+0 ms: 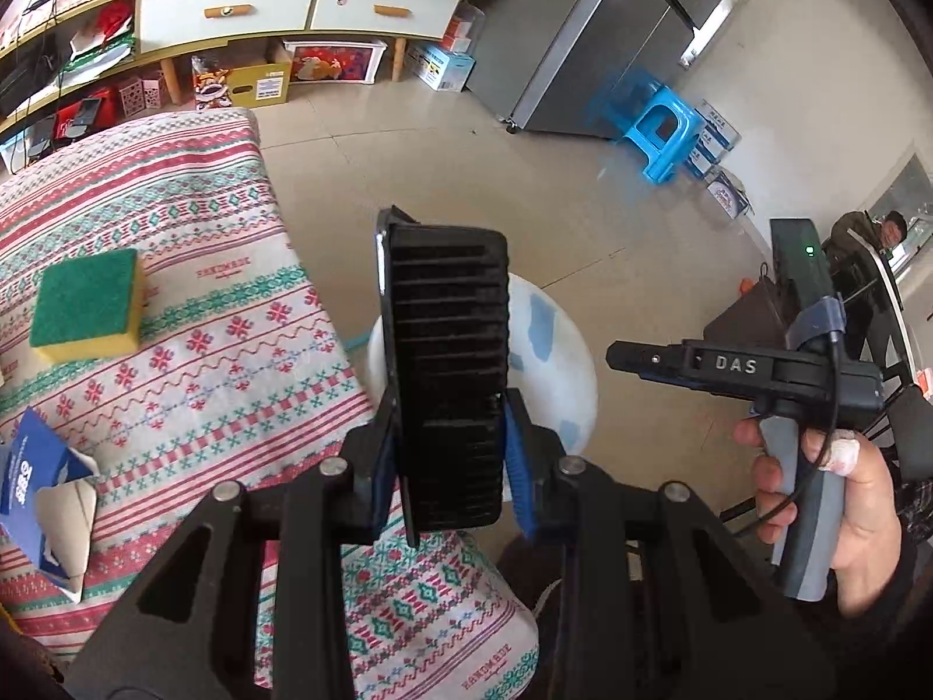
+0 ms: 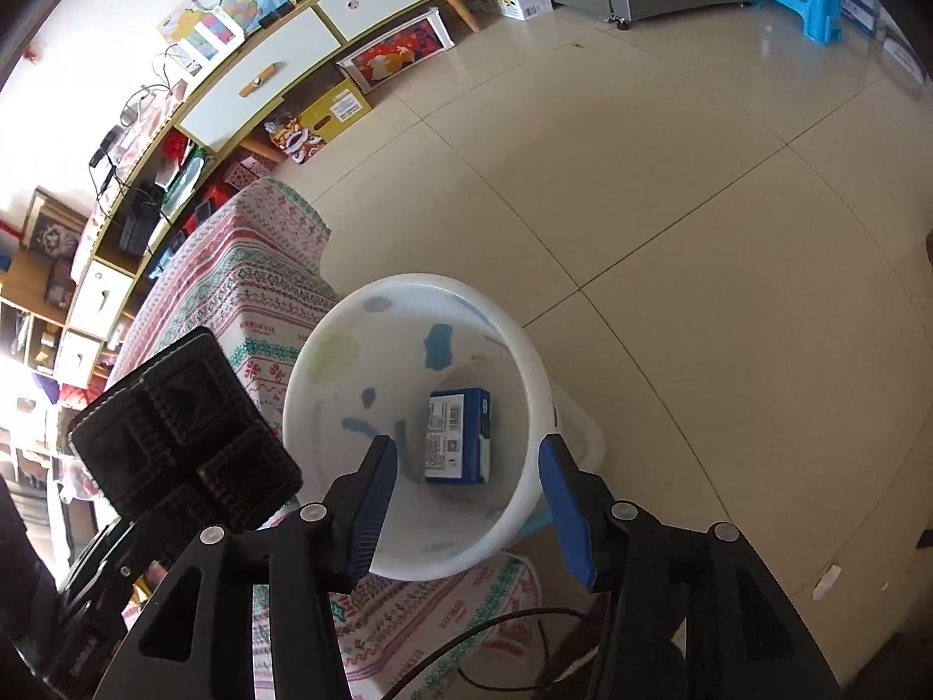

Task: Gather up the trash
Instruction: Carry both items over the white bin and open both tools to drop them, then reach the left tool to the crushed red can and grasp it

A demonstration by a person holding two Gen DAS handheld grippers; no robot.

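My left gripper is shut on a black ribbed plastic tray, held edge-up beyond the table's right edge, over the white trash bin. The tray also shows in the right wrist view, left of the bin. My right gripper is open and empty above the bin's rim. A blue box lies at the bottom of the bin. On the patterned tablecloth lie a green and yellow sponge and a torn blue carton.
A long sideboard with boxes beneath runs along the far wall. A steel fridge and a blue stool stand on the tiled floor. A person sits at the far right.
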